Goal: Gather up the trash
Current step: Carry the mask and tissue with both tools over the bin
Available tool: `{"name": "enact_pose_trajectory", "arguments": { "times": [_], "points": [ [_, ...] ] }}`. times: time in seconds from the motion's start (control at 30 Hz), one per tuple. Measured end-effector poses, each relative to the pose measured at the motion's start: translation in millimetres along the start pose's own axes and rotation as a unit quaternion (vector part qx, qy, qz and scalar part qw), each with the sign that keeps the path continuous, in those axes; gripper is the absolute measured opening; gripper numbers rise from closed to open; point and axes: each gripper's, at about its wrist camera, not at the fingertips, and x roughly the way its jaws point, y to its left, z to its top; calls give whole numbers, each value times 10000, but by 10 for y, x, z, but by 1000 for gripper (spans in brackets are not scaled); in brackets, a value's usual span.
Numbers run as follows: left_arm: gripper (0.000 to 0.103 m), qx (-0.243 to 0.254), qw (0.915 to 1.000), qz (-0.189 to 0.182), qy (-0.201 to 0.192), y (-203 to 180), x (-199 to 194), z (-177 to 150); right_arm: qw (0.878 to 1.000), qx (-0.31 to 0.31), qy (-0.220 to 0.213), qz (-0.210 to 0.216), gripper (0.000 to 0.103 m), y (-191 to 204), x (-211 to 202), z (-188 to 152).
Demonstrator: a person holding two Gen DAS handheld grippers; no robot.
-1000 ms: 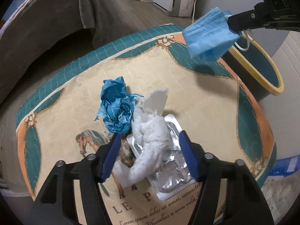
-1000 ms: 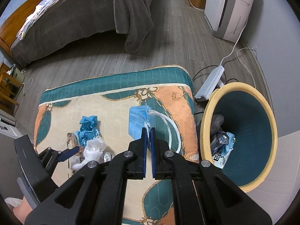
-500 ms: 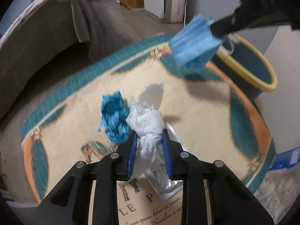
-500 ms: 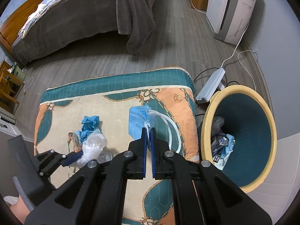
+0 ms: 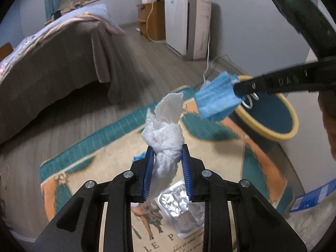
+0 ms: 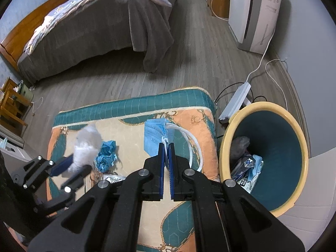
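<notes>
1. Left gripper (image 5: 166, 157): I have its blue ribbed pads clamped on a tissue (image 5: 166, 145), a white, crumpled, twisted wad that stands up between them, clear of the mat (image 5: 117, 153).
2. Right gripper (image 6: 166, 155): I have its pads pressed together on the white ear loops of a mask (image 6: 154, 135), a blue pleated one that hangs over the mat near the bin (image 6: 302, 138).
3. Left view only: a foil pack (image 5: 182, 208), silver and wrinkled, lies flat on the mat below the tissue. Printed letters and a horse figure mark the mat beside it. A blue carton edge (image 5: 313, 197) shows at the far right.
4. Right view only: I see inside the bin, a round tub with a cream rim and teal wall, holding wrappers and grey crumpled waste. A white power strip (image 6: 237, 103) lies on the floor just behind it.
5. Right view also shows blue paper (image 6: 106, 156), crumpled, on the mat beside the left gripper; the left view shows only a sliver of it behind a pad.
6. Mat: quilted fabric, teal border, orange and cream panels.
7. Both views: bed (image 6: 94, 27) with grey blanket, wood-plank floor, white appliance (image 5: 187, 21).
</notes>
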Motion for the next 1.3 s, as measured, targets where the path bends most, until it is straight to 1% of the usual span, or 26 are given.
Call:
{"name": "enact_pose_trajectory", "arguments": {
  "times": [0.07, 0.17, 0.33, 0.47, 0.63, 0.83, 1.0, 1.3],
  "points": [
    [28, -36, 10000, -17, -56, 42, -11, 21, 10000, 57, -20, -11, 3, -79, -21, 8],
    [28, -62, 9999, -62, -77, 1, -13, 52, 9999, 119, -48, -83, 3, -200, -40, 12],
    [28, 17, 10000, -90, 14, -111, 54, 57, 9995, 85, -76, -308, 3, -340, -60, -11],
    [28, 22, 9998, -148, 91, -211, 137, 71, 9992, 66, -97, -373, 3, -450, -99, -43],
    [28, 63, 9996, -189, 202, -374, 241, 85, 9990, 79, -192, -394, 3, -583, -196, -65],
    [28, 173, 9992, -235, 262, -593, 349, 110, 9984, 172, -247, -484, 3, -838, -267, -125],
    [28, 283, 9986, -333, 313, -819, 466, 175, 9976, 351, -268, -527, 3, -1063, -313, -172],
    [28, 450, 9974, -453, 335, -1113, 563, 218, 9955, 664, -238, -633, 3, -1478, -336, -277]
  ]
}}
